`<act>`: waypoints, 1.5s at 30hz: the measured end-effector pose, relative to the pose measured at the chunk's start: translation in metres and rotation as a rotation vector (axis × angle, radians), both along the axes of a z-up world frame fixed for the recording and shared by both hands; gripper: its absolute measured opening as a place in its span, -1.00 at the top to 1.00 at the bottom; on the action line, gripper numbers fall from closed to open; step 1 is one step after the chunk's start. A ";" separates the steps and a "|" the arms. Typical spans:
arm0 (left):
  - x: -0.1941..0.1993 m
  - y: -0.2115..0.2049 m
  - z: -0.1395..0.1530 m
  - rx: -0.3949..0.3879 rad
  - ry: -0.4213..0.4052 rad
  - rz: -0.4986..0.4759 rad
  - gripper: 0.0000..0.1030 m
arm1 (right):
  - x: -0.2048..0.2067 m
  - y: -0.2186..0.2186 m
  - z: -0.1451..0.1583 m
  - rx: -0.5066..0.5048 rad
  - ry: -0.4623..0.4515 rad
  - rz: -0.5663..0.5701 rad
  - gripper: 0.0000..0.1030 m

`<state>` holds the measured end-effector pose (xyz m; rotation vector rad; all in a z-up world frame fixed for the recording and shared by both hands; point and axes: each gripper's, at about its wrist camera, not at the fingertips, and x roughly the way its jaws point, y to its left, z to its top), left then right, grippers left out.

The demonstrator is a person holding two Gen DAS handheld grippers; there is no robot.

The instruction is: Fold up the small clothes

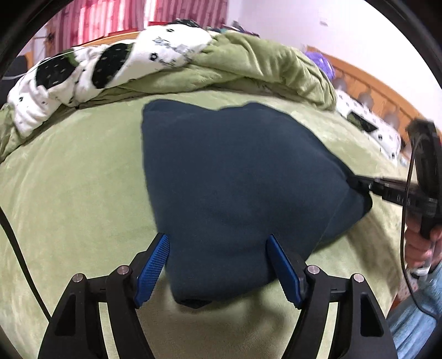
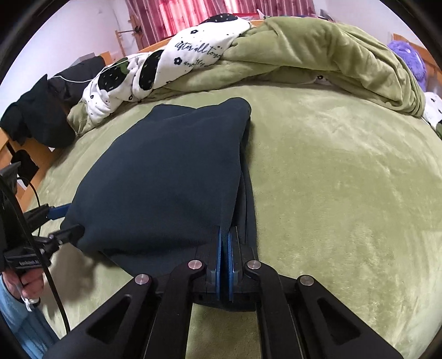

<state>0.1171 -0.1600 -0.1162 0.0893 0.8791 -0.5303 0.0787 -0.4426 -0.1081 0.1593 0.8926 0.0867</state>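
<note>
I am working two handheld grippers over a dark blue garment (image 1: pixel 237 176) that is lying folded on a green bedspread (image 1: pixel 77 193), near the heaped green blanket (image 1: pixel 259 63) and white patterned quilt (image 1: pixel 91 63) at the far side of the bed. My left gripper (image 1: pixel 218 245) is sitting at the garment's near corner with its blue pads (image 1: pixel 154 265) spread wide apart, one on each side of the cloth, the corner lying between them unpinched. My right gripper (image 2: pixel 224 234) is clamped on the garment's right-hand edge: its pads are pressed together with the layered fabric caught between them, and the cloth is stretching taut from that grip. From the left wrist camera, the right gripper is reaching in from the side, its tip buried in the garment's corner, blurred. Behind the blanket, a purple plush toy (image 2: pixel 408 60) is resting by the wooden headboard (image 1: pixel 370 80). Red curtains (image 2: pixel 210 13) are hanging beyond the quilt.
</note>
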 end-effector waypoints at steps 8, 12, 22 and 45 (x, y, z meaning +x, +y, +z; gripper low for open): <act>0.040 0.015 0.028 -0.011 -0.037 0.100 -0.37 | 0.021 0.006 0.031 0.041 -0.092 -0.077 0.76; 0.067 0.009 0.029 -0.006 -0.044 0.131 -0.37 | 0.051 0.035 0.041 -0.003 -0.109 -0.040 0.66; 0.104 -0.006 0.001 0.058 -0.040 0.140 -0.44 | 0.113 0.058 0.002 -0.089 -0.019 -0.059 0.65; 0.053 0.014 0.005 0.022 0.009 0.125 -0.39 | 0.051 0.012 -0.009 -0.079 0.004 -0.116 0.49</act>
